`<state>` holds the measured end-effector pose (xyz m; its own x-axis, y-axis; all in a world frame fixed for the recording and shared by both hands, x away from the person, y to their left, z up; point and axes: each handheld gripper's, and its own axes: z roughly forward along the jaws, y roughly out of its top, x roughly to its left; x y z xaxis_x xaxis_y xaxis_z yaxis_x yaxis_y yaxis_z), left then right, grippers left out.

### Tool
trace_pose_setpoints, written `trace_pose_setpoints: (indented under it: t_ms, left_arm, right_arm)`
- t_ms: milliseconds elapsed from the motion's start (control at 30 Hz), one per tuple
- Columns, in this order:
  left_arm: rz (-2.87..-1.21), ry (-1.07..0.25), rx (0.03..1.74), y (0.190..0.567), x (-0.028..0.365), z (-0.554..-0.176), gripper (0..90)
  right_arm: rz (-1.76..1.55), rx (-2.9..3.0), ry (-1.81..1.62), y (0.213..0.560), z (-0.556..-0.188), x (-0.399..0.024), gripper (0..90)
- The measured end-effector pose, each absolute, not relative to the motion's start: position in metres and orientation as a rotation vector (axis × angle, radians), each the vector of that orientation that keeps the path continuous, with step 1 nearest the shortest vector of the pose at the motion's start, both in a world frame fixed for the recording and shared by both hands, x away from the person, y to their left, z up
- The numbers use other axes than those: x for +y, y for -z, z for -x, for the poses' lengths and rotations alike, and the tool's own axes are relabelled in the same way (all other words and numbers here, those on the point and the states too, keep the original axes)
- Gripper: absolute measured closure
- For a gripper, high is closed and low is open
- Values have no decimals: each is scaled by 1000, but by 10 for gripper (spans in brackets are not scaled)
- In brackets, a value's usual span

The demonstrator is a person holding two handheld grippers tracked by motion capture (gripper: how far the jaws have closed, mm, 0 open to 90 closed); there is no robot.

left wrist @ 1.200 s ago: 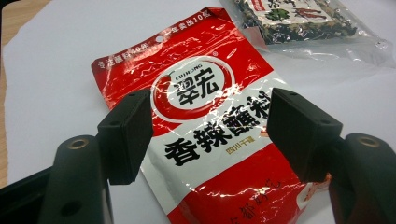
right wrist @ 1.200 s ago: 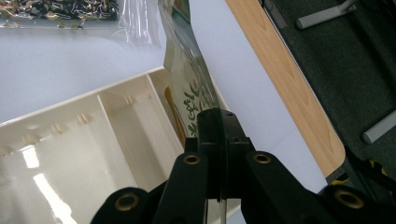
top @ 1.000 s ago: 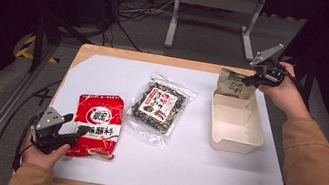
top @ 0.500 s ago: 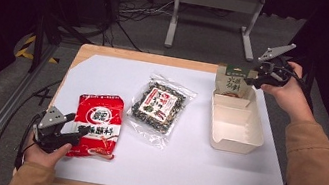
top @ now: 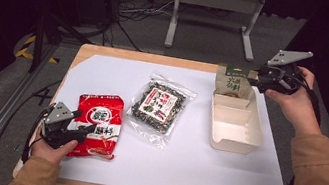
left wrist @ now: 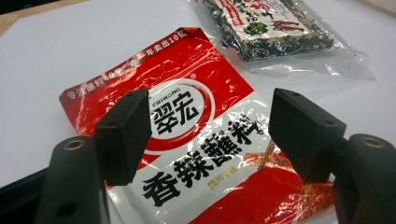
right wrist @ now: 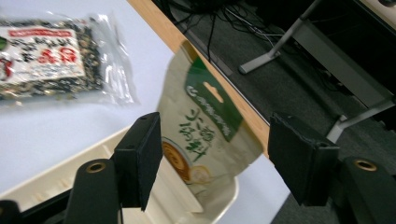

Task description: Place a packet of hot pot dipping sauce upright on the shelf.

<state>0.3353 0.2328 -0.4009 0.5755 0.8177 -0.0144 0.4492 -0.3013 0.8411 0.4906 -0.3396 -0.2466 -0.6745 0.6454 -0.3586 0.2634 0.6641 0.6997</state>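
R gripper (top: pixel 254 81) jaws just opened, nothing between; green pouch (top: pixel 233 81) just ahead, standing in tray (top: pixel 236 130). L gripper (top: pixel 87 128) jaws apart over red packet (top: pixel 99 123); it & seaweed bag (top: pixel 161 106) not yet packed

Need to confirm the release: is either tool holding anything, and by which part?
Nothing is held. The right tool, jaws just opened, stands clear of the green pouch leaning in the tray; the left tool hovers open over the red packet.

From above the near edge we look forward and down over the whole table (top: pixel 106 62). Our left gripper view sits low and close over the red packet (left wrist: pixel 187 140), at the table's near left. Our right gripper view looks closely at the tray (right wrist: pixel 70 168). All share the clear seaweed bag (top: pixel 160 107).
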Motion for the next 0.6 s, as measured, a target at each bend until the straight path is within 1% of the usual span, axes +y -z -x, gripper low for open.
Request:
trace_pose_setpoints:
  t_ms: [167,267,467,600]
  left_arm:
    - [-1935,-537,996,398,230,-339,303]
    - [-1938,-535,992,397,230,-341,304]
    - [-1934,-529,983,395,229,-344,303]
    - [-1919,-547,981,393,232,-344,304]
  right_arm:
    - [-738,2256,-949,247,-467,-334,336]
    - [-756,2249,-987,248,-458,-332,338]
    - [-830,2211,-1093,254,-427,-328,339]
    - [-859,2195,-1145,259,-411,-326,349]
